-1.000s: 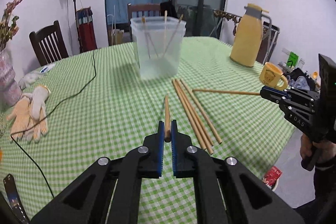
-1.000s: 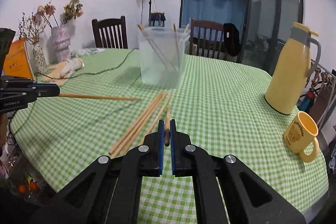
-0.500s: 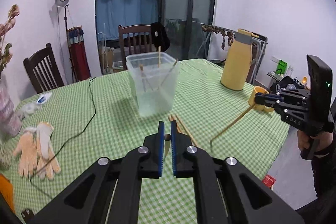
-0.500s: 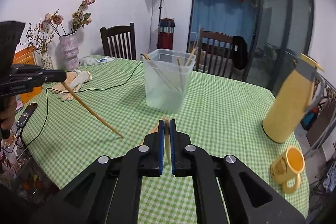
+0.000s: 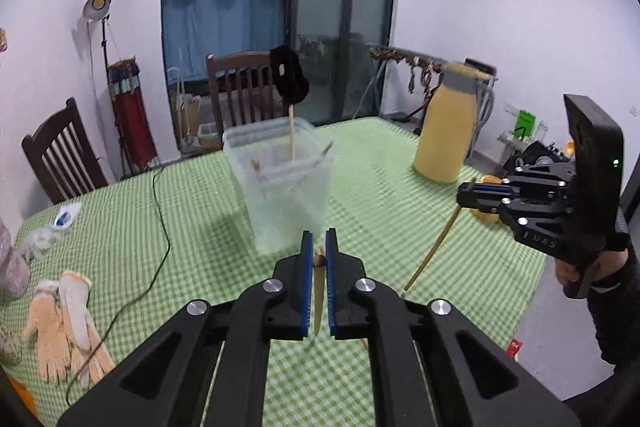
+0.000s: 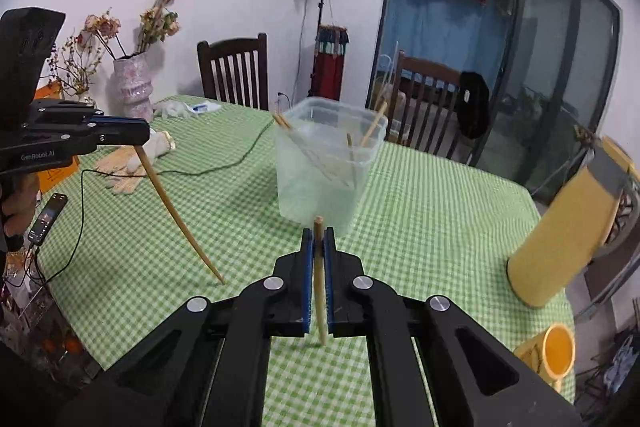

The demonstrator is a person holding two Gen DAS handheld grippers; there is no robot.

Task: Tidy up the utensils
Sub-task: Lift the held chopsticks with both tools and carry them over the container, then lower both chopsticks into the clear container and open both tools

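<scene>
Chopsticks occupy both grippers: the left gripper (image 5: 316,255) has its jaws clamped on one chopstick (image 5: 318,301) hanging tip-down above the green checked surface (image 5: 168,259), and the right gripper (image 6: 318,247) has its jaws clamped on another chopstick (image 6: 319,283), just short of the clear plastic container (image 6: 328,163) holding more chopsticks.

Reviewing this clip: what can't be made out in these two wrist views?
- Loose chopsticks left on the table: hidden behind both grippers' bodies, both views.
- Count of chopsticks in the clear container: frosted walls blur them, both views.
- Yellow mug: print hidden, right wrist view; mostly behind the right gripper in the left wrist view.
- Yellow jug: motion-blurred, both views.
- Phone: screen too small, right wrist view.
</scene>
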